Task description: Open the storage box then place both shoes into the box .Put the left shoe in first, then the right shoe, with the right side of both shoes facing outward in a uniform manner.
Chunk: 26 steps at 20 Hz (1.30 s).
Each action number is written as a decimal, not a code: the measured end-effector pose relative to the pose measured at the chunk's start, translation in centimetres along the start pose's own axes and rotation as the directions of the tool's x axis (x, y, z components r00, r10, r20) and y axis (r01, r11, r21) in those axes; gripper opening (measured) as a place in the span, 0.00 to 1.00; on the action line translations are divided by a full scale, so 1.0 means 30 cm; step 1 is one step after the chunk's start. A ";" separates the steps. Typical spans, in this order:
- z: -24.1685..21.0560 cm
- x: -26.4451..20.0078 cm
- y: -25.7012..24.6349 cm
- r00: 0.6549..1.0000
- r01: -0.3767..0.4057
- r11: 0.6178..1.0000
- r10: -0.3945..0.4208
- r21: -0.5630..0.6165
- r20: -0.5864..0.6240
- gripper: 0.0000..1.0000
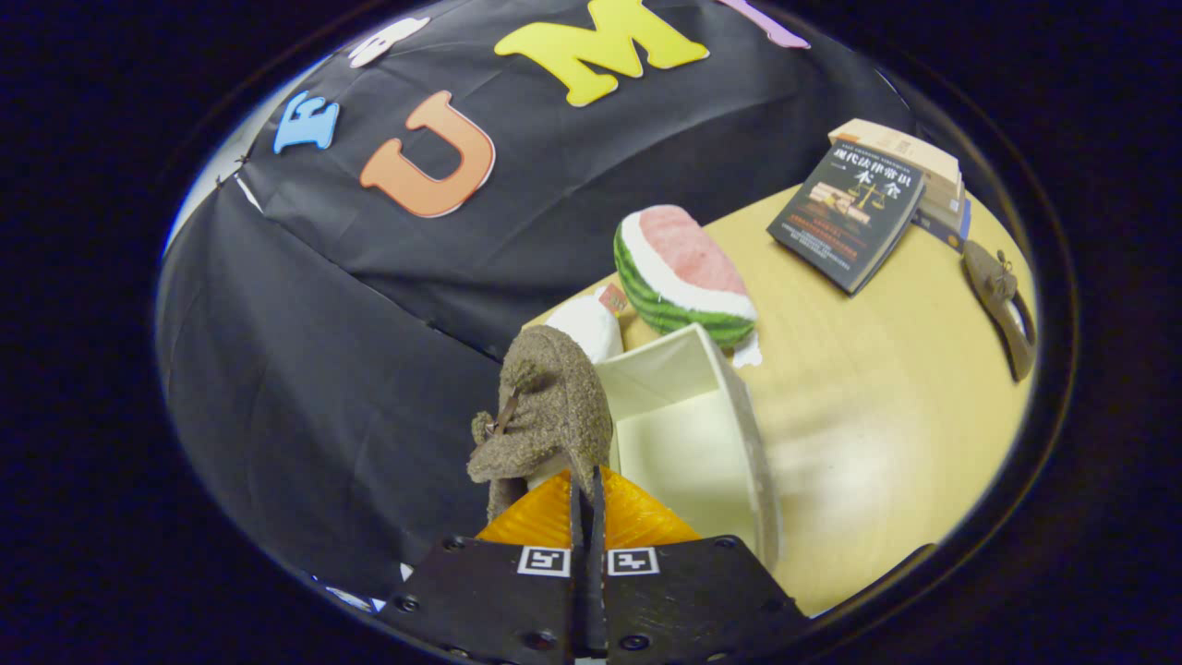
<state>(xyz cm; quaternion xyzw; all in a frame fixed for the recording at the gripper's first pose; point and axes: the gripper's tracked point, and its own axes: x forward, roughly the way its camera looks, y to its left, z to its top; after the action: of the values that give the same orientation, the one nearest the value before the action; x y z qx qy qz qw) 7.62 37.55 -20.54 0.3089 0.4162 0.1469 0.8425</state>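
Your fingers are pinched tight on the rim of one shoe, lifting it beside the open storage box so it can drop in. The other shoe waits at the bench's far edge.

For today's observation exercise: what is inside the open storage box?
The storage box shows bare pale walls and floor. The shoe pinched in the gripper hides its near corner.

gripper body: two flat black plates side by side | screw heads at plate corners and along edges | one square black-and-white marker tag on each plate near the seam | ribbed finger bases meeting along a narrow centre slit
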 end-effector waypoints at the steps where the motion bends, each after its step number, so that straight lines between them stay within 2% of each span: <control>1: -0.019 0.029 -0.005 1.000 0.007 1.000 -0.007 0.003 -0.012 0.00; 8: -0.093 0.162 -0.061 0.998 0.056 0.998 -0.055 0.039 -0.044 0.00; 11: -0.122 0.210 -0.066 0.996 0.047 0.996 -0.040 0.079 -0.080 0.00; 17: -0.126 0.240 -0.102 0.993 0.076 0.997 -0.075 0.017 -0.092 0.00; 23: -0.182 0.279 -0.109 0.987 0.079 0.996 -0.072 0.049 -0.146 0.00; 25: -0.175 0.292 -0.099 0.984 0.063 0.995 -0.049 0.073 -0.172 0.01; 26: -0.185 0.293 -0.097 0.983 0.063 0.996 -0.051 0.063 -0.179 0.08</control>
<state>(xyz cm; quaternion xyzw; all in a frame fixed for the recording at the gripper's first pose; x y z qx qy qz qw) 8.57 41.97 -30.34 0.3111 0.5030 0.1352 0.7949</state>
